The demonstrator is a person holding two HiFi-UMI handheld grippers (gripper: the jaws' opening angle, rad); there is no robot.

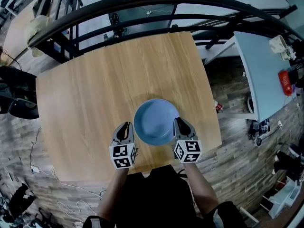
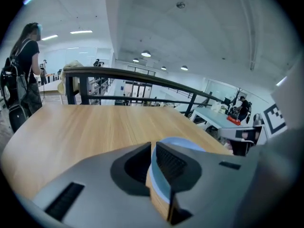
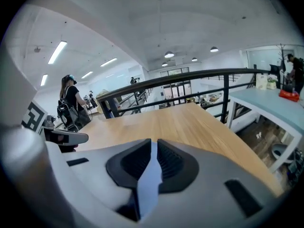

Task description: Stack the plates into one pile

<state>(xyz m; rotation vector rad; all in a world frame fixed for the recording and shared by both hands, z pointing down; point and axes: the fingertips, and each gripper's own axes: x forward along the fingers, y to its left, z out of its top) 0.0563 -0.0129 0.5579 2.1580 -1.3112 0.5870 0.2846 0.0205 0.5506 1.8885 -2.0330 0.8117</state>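
Note:
A single blue plate is over the near middle of the wooden table, held from both sides. My left gripper grips its left rim and my right gripper grips its right rim. In the left gripper view the jaws of the left gripper stand almost together with the pale blue plate rim pinched between them. The right gripper view shows the right gripper clamped the same way on a thin strip of plate rim. No other plate shows on the table.
A black curved railing runs along the table's far edge. A pale blue side table with a red object stands at the right. A person with a backpack stands beyond the table's far left corner. Wood floor surrounds the table.

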